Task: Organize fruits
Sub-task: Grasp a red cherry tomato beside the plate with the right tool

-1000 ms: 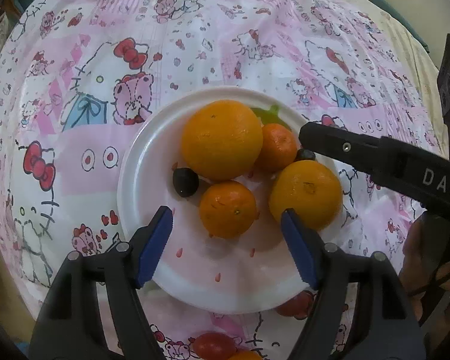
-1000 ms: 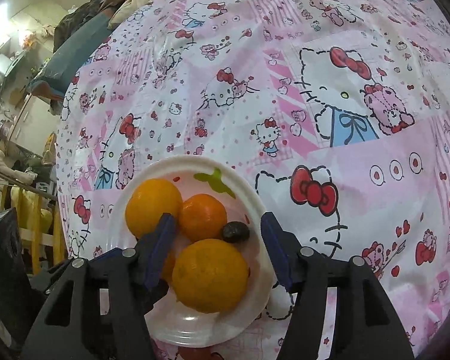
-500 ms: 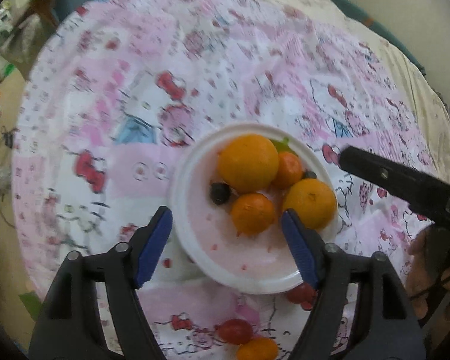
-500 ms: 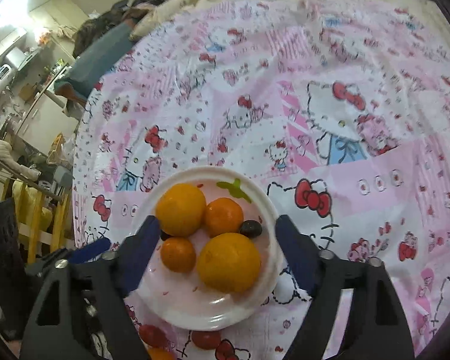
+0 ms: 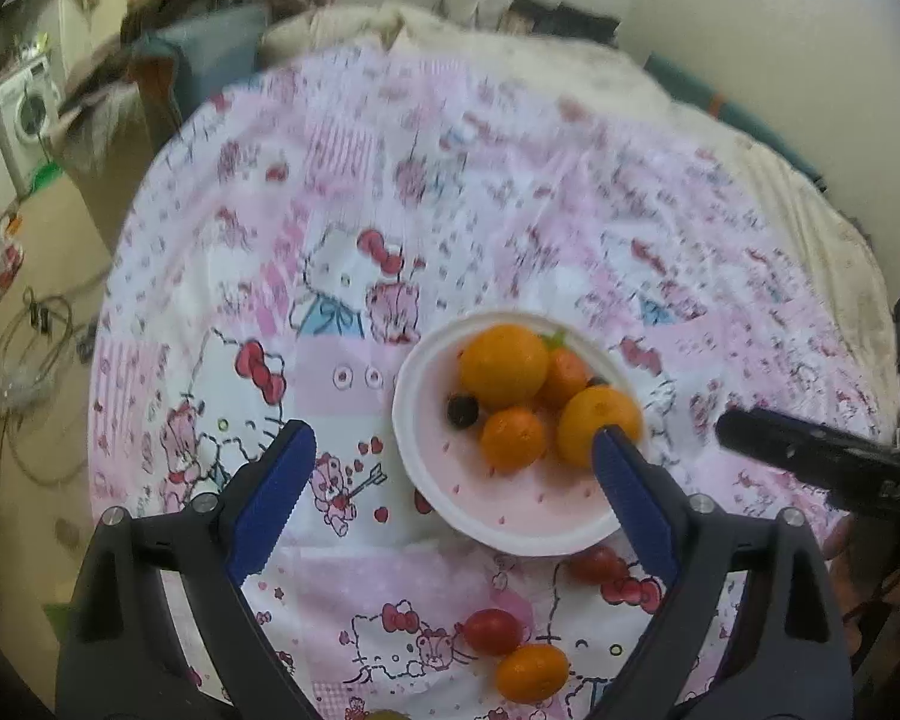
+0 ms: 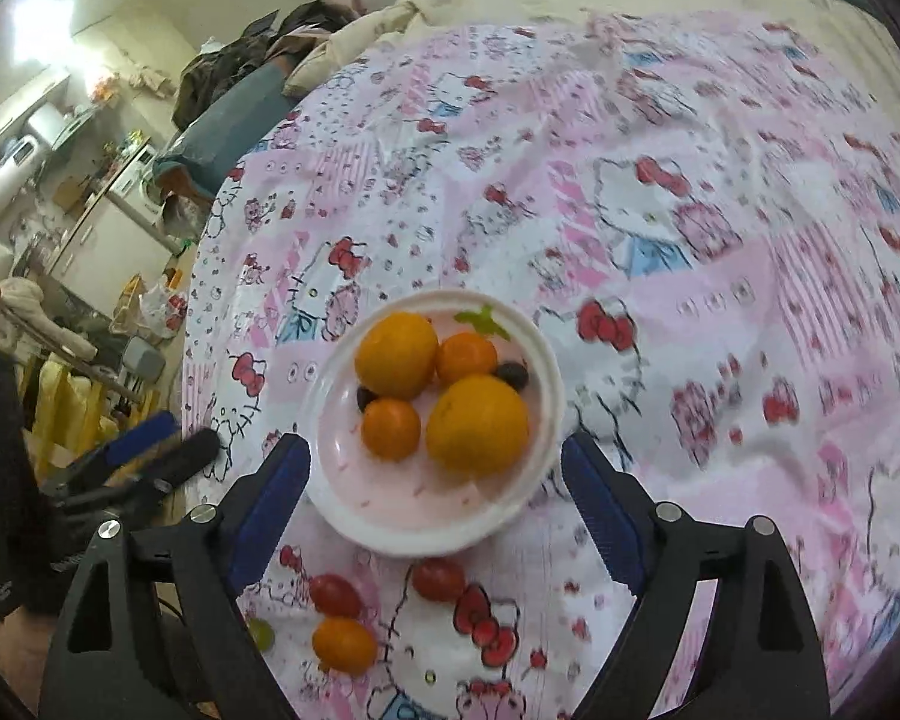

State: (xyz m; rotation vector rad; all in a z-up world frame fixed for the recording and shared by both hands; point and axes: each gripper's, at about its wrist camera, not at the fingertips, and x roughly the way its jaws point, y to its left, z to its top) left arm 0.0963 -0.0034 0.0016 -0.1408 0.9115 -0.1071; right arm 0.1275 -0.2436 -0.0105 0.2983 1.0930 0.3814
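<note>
Both jaws opening, nothing between them: left gripper (image 5: 453, 474), right gripper (image 6: 435, 489). Plate (image 6: 543, 450) holds four oranges and two dark fruits. Loose cherry tomatoes (image 6: 335, 595) and kumquat (image 6: 344, 645) lie just beside the plate; approach them low, one each, pinching gently.

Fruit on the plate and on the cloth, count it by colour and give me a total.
Orange: 5, four on the plate, one kumquat on the cloth
Red tomatoes: 2
Dark berries: 2
Green grape: 1
Total: 10

Oranges (image 6: 473, 423) on plate (image 6: 546, 372)
</note>
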